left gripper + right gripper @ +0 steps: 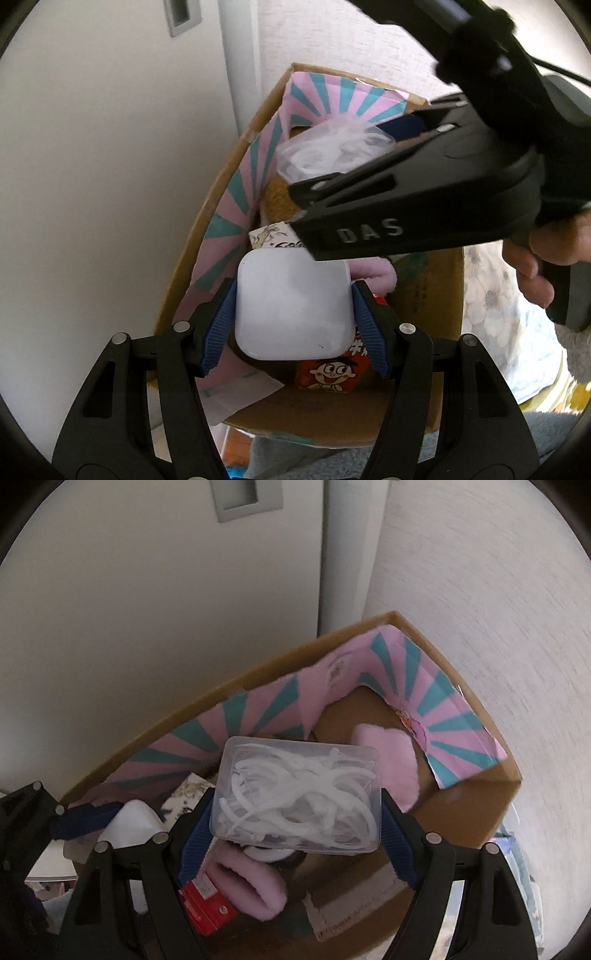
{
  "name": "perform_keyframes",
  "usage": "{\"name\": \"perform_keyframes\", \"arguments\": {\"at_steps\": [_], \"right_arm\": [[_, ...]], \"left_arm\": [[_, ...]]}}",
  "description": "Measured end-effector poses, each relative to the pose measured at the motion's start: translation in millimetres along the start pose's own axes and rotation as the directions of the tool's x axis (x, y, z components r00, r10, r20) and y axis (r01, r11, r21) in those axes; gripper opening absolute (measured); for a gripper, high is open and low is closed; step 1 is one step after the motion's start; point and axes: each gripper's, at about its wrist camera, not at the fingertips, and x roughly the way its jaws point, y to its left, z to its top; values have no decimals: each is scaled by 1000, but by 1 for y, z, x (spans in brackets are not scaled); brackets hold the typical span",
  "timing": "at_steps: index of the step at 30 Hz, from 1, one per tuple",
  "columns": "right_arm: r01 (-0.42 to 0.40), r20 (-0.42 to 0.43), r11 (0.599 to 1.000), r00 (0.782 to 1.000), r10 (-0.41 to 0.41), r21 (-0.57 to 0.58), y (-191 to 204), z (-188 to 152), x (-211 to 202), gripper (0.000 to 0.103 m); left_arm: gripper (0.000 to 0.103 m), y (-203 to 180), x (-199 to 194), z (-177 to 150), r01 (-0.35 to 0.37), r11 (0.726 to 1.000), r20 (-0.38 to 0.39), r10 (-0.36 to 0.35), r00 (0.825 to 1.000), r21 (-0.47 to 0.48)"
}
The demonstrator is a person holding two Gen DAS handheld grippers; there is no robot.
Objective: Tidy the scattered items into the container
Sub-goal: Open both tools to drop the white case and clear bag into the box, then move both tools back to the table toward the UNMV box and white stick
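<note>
The white square container (291, 304) sits squarely between the left gripper (293, 314) jaws, its two flanks pressed by the blue ribbed pads (221, 328), so these jaws are clamped on it. It hangs over the open cardboard box (207, 206), above what already lies inside. Just below the jaws shows a red carton with a cartoon face (328, 373); past their right tip lies a pink fluffy item (373, 273), and just beyond the container's far edge a small printed card (269, 234). A pink and teal striped sheet (236, 206) lines the box wall to the left of the jaws and curves round the far side.

The clear plastic box of white strips (299, 794) is gripped likewise by the right gripper (295, 830), whose blue pads (195, 845) bear on its short ends; the jaws are closed on it at a wide spread. It also hangs over the cardboard box. Beneath these jaws lies the pink fluffy item and, toward their left side, a red packet (207, 908). To the left of the jaws the white container is visible in the other gripper's hold.

From the left wrist, the right gripper crosses in front beyond the jaws, a hand (535, 266) on its handle. A pale wall (147, 627) stands behind the box.
</note>
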Motion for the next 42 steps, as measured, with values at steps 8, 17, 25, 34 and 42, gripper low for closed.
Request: {"name": "perform_keyframes", "arguments": {"at_steps": [8,17,25,34,42], "right_arm": [[0,5,1000,1000,0,-23,-5,3,-7,79],[-52,158,991,987,32,124,-44,-11,-59,79],[-66,278,976,961,6,206,-62,-22,-101,79],[-19,386,933,913,-130,359,-120,-74,-180,79],[-19,388,834,891,-236,551,-176,-150,-206,79]], "left_arm": [[102,-12,-15,1,61,996,48,-64,997,64],[102,-1,-31,8,26,999,98,-29,995,27],[102,11,-43,10,62,998,134,-59,989,-22],[102,-3,-73,21,68,997,196,-73,978,35],[102,-76,-74,57,74,963,216,-133,967,258]]}}
